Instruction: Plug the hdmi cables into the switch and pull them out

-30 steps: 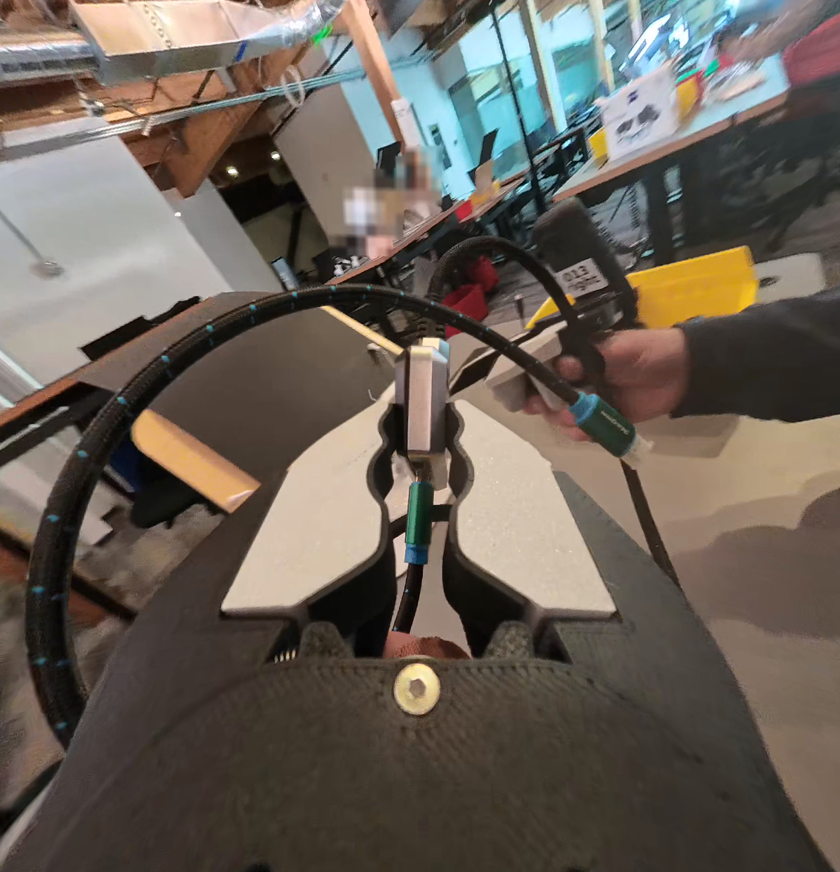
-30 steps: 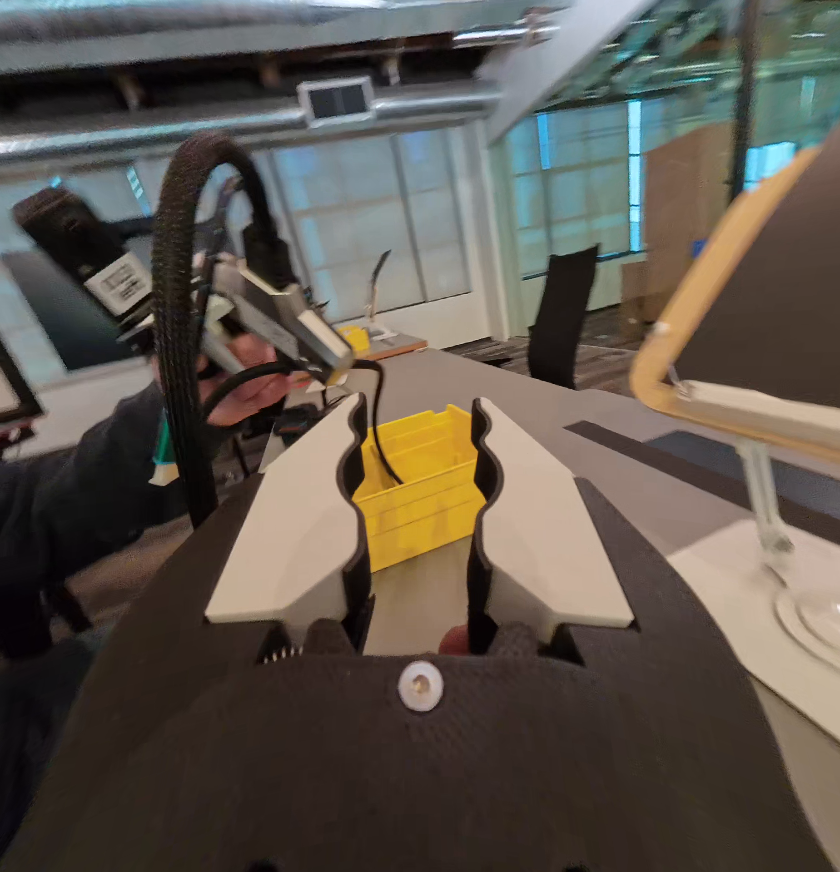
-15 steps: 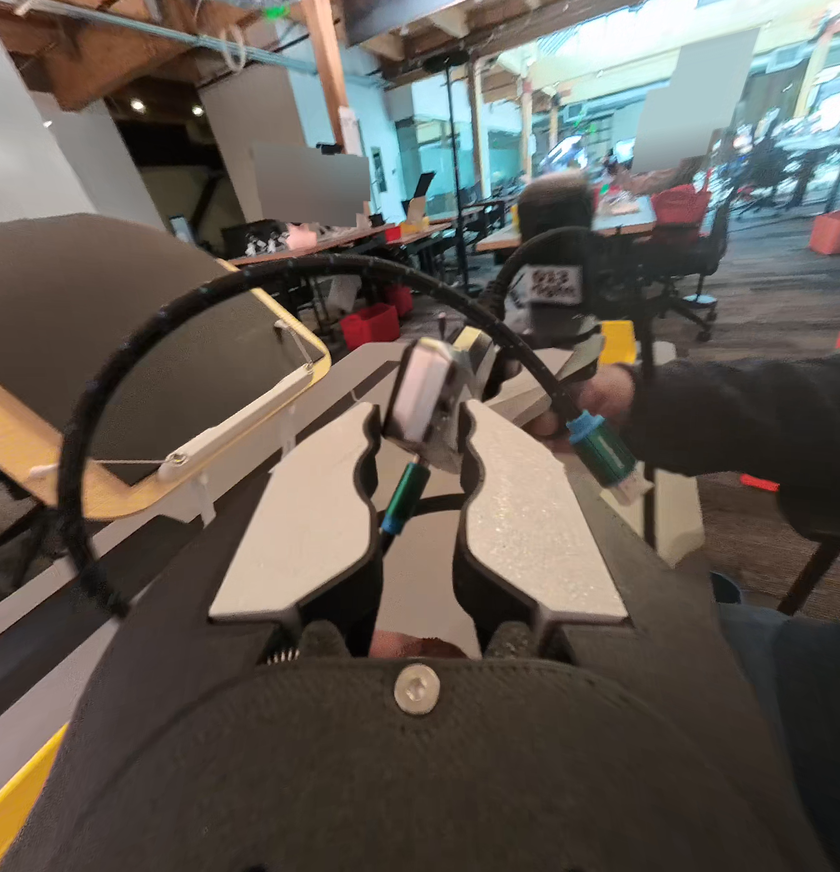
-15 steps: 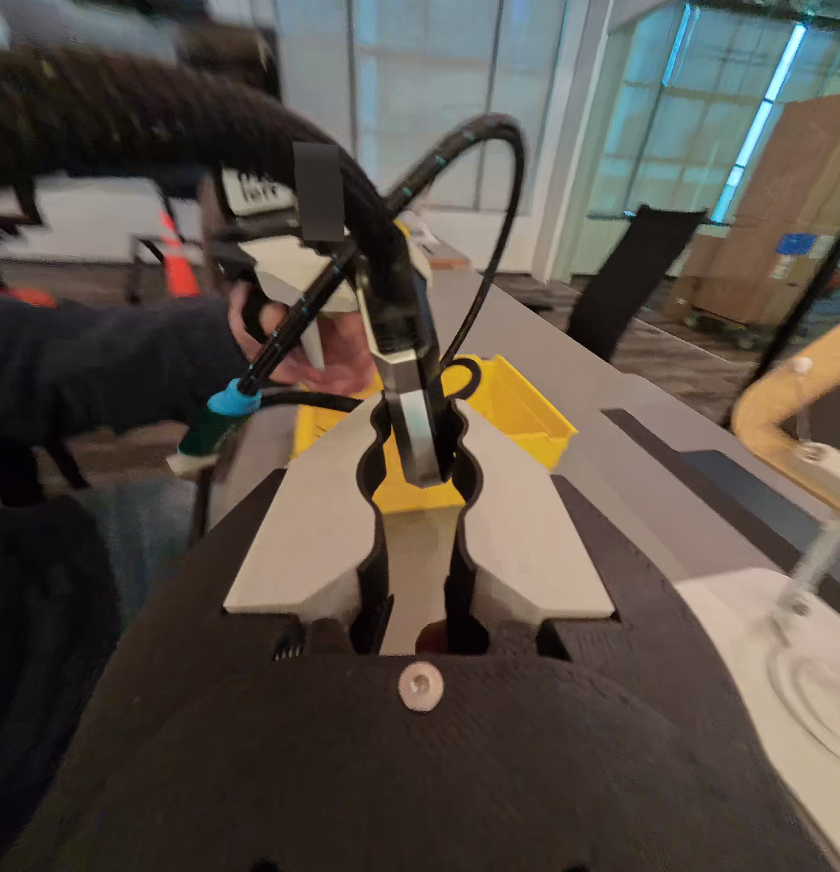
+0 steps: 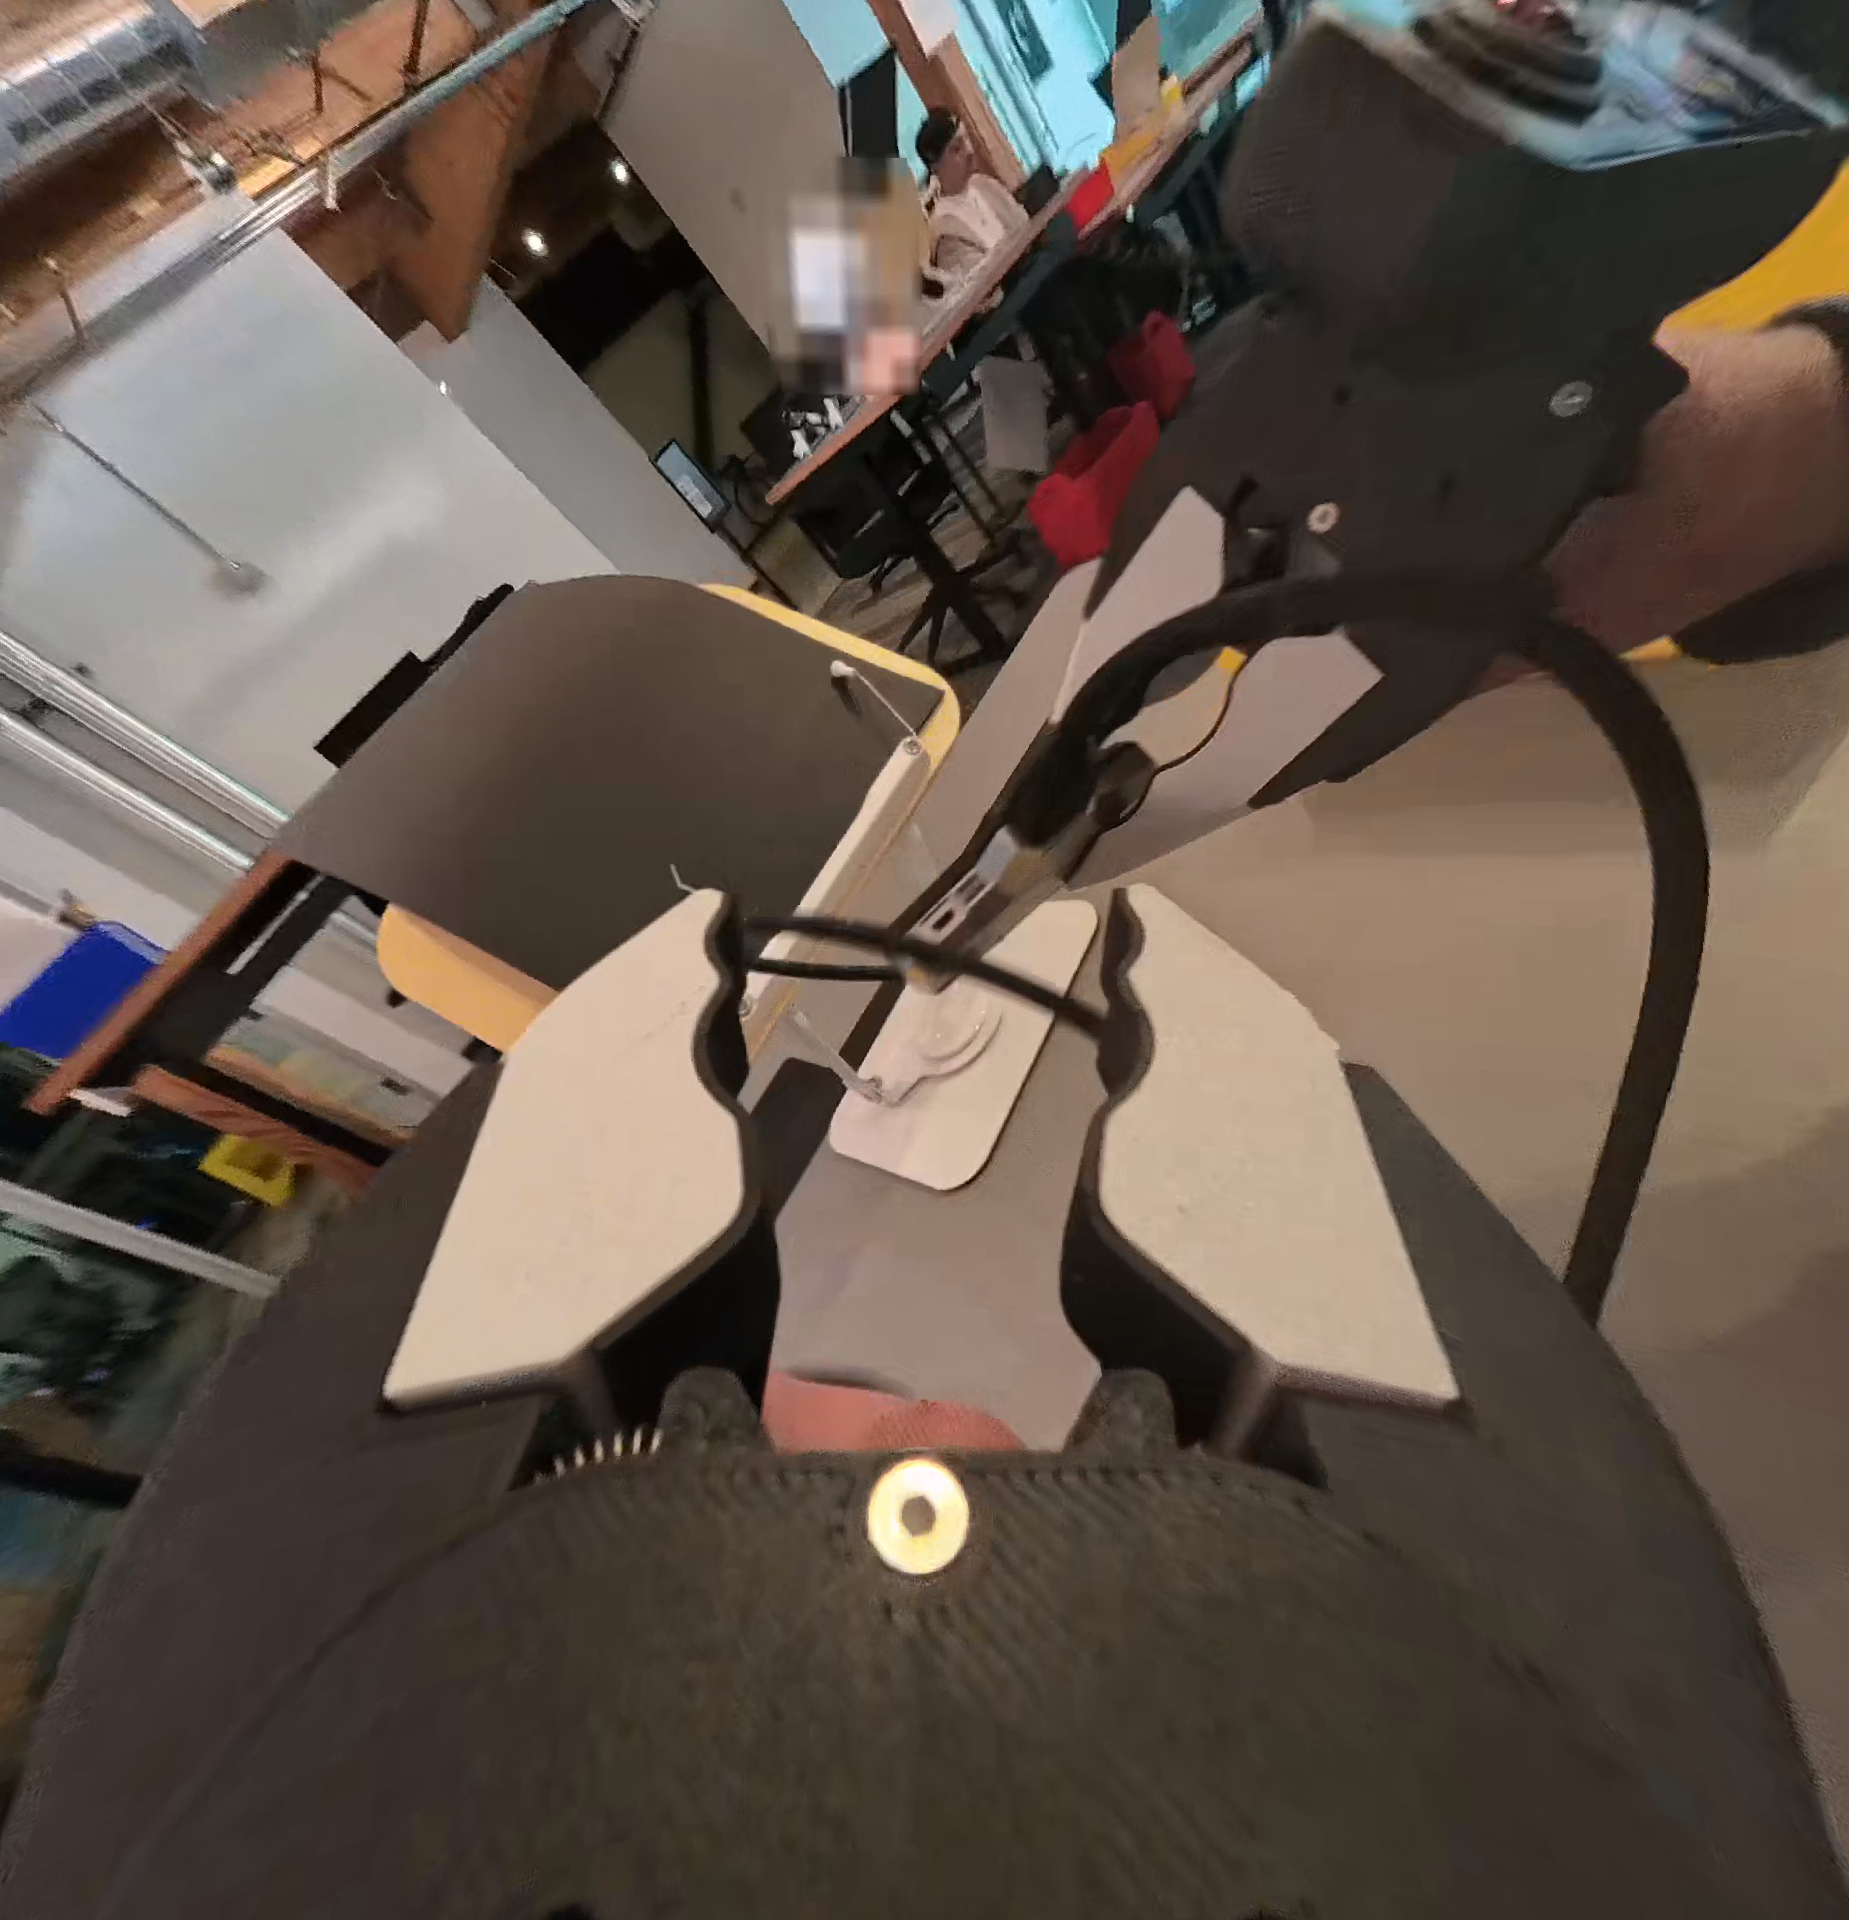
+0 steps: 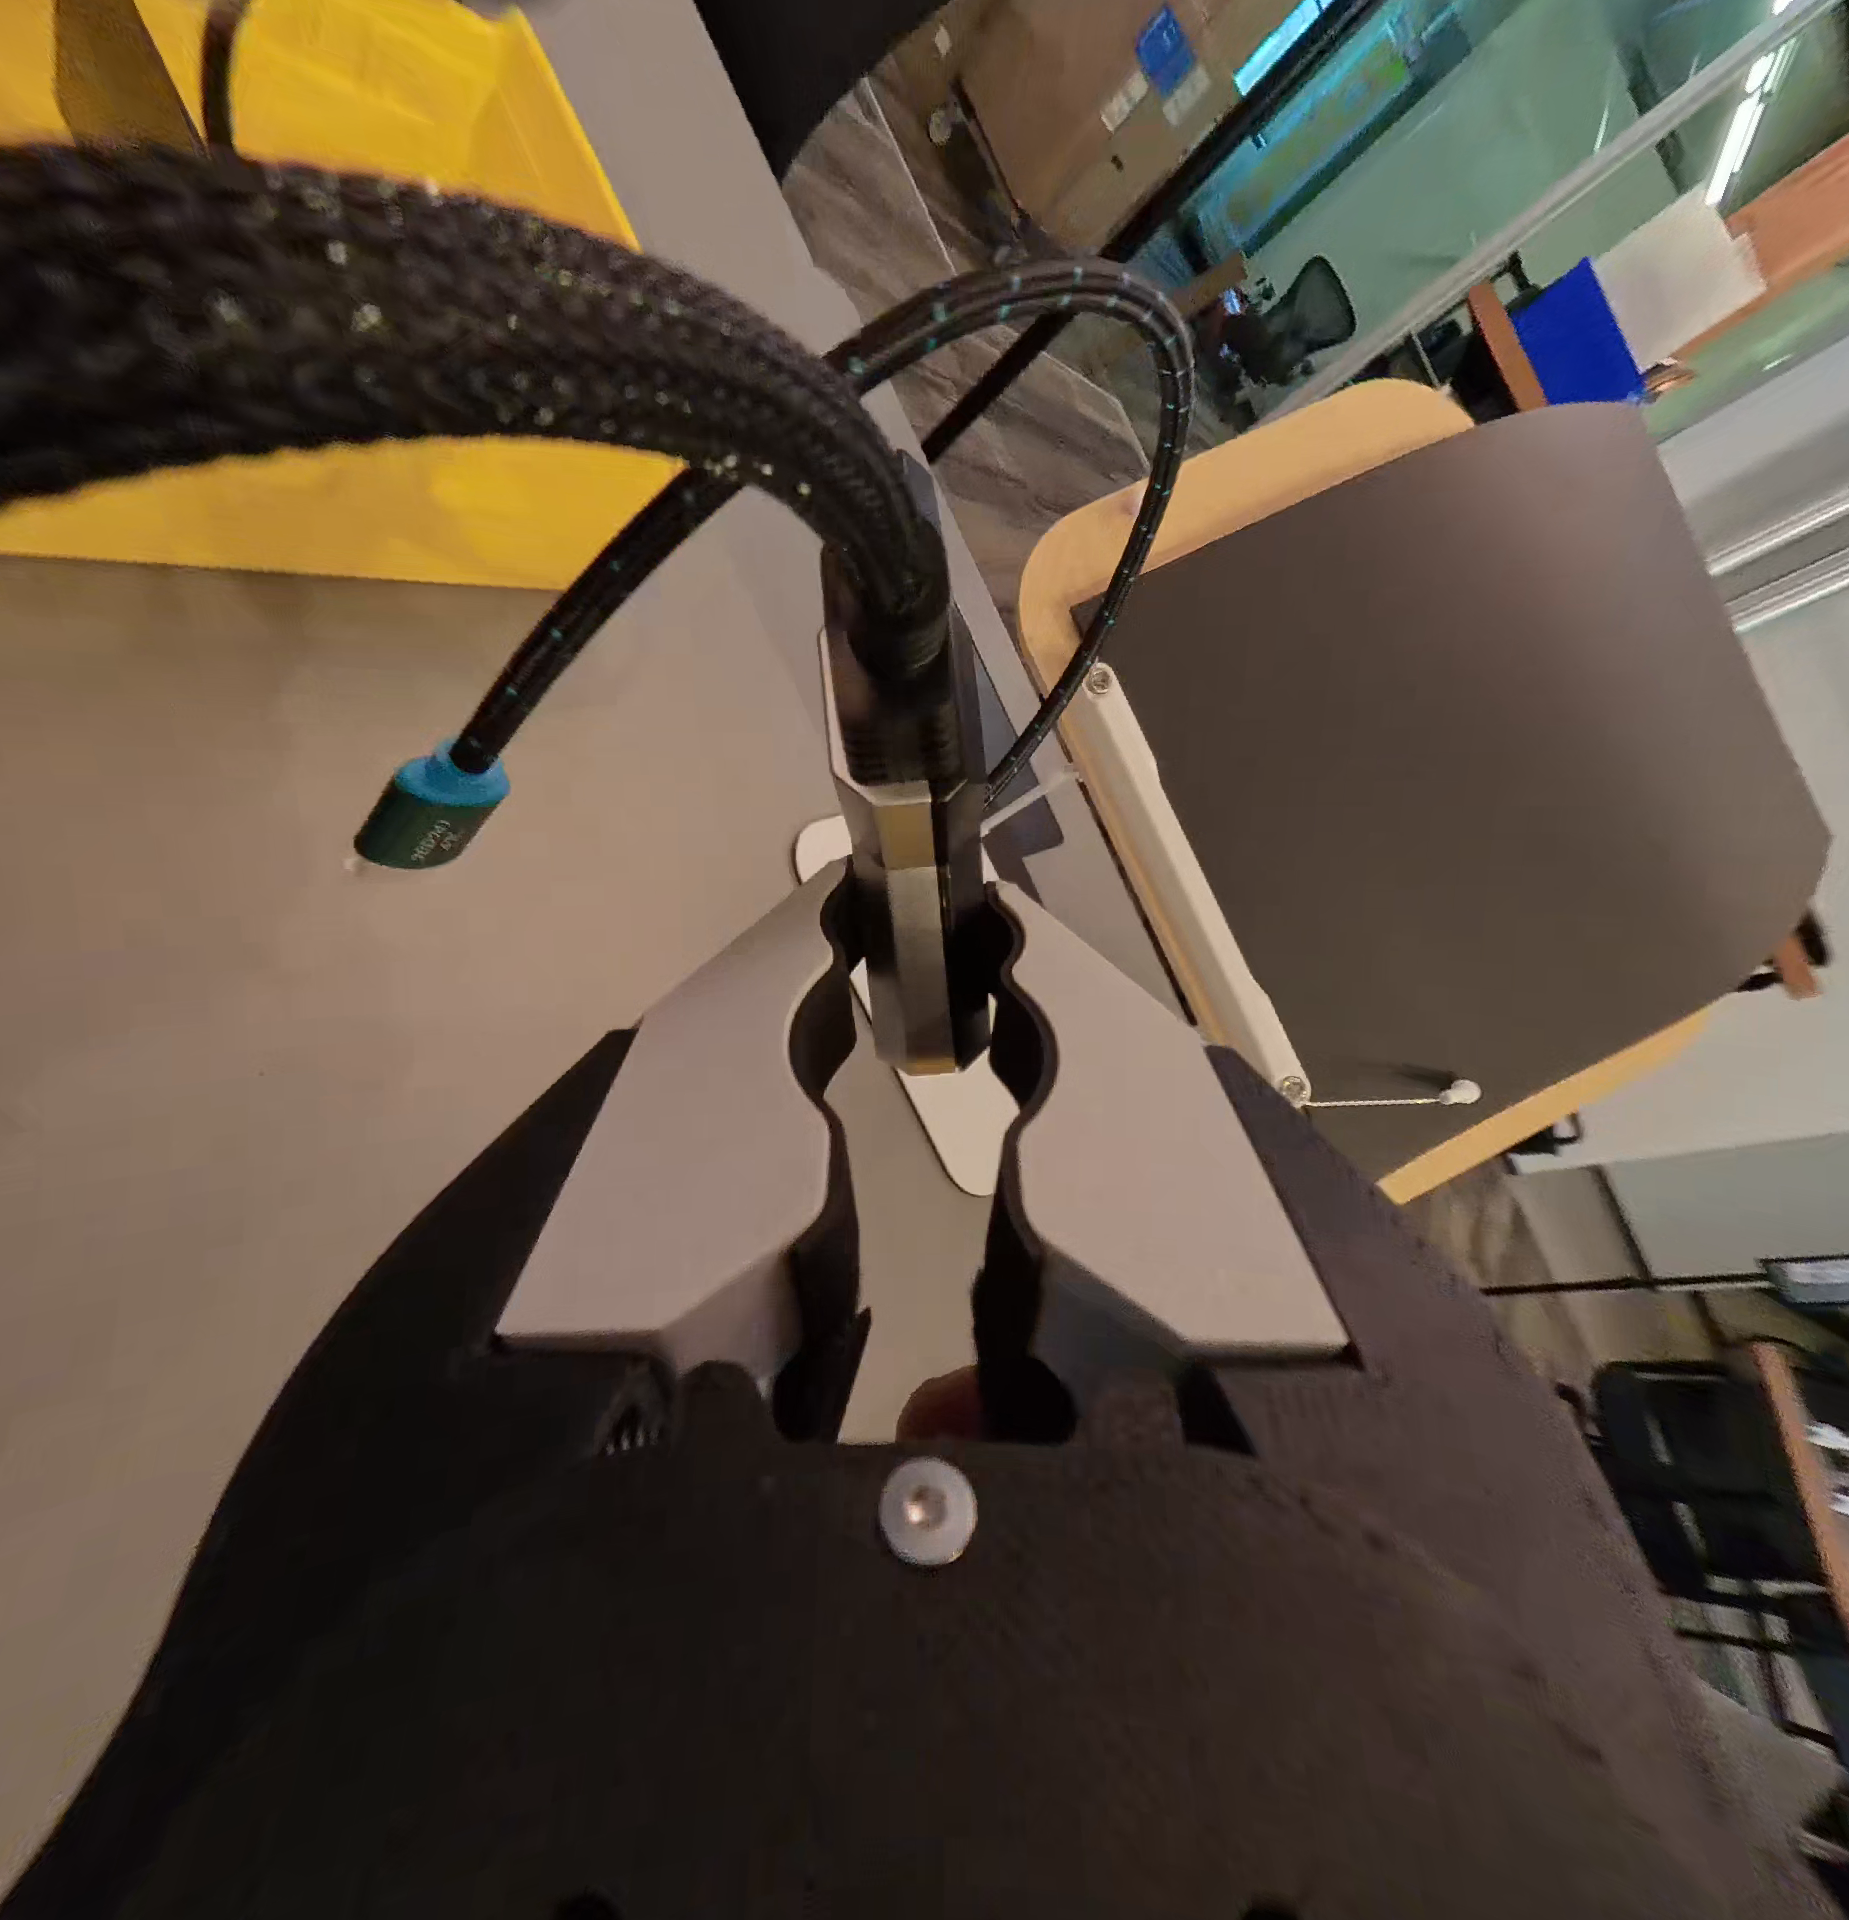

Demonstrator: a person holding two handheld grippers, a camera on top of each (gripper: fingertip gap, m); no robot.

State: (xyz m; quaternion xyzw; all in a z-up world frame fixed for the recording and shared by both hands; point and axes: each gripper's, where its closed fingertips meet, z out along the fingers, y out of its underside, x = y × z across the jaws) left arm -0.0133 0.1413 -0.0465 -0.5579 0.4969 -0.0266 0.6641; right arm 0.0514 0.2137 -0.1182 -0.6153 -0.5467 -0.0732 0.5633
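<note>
My right gripper (image 6: 915,904) is shut on the small grey HDMI switch (image 6: 912,977) and holds it above the table. A thick black braided cable (image 6: 484,322) is plugged into the switch's far end. A thinner teal-flecked cable (image 6: 1159,416) loops from the switch, and its green plug (image 6: 432,821) hangs free. My left gripper (image 5: 920,914) is open and empty, its tips just short of the switch (image 5: 987,883). The right gripper (image 5: 1045,831) shows there too. A thin black cable (image 5: 858,961) crosses between my left fingertips. The thick cable (image 5: 1678,883) arcs down on the right.
A yellow bin (image 6: 380,208) stands on the grey table (image 6: 224,987) beyond the switch. A black panel with a wooden rim (image 6: 1419,779) stands on a white base plate (image 5: 951,1122) beside it. A person's hand (image 5: 1751,468) holds the right gripper. The grippers' ends are close to 12 centimeters from one another.
The switch has passed from my left gripper to my right one. The right gripper closed on it, and the left opened and drew back. Both views have swung.
</note>
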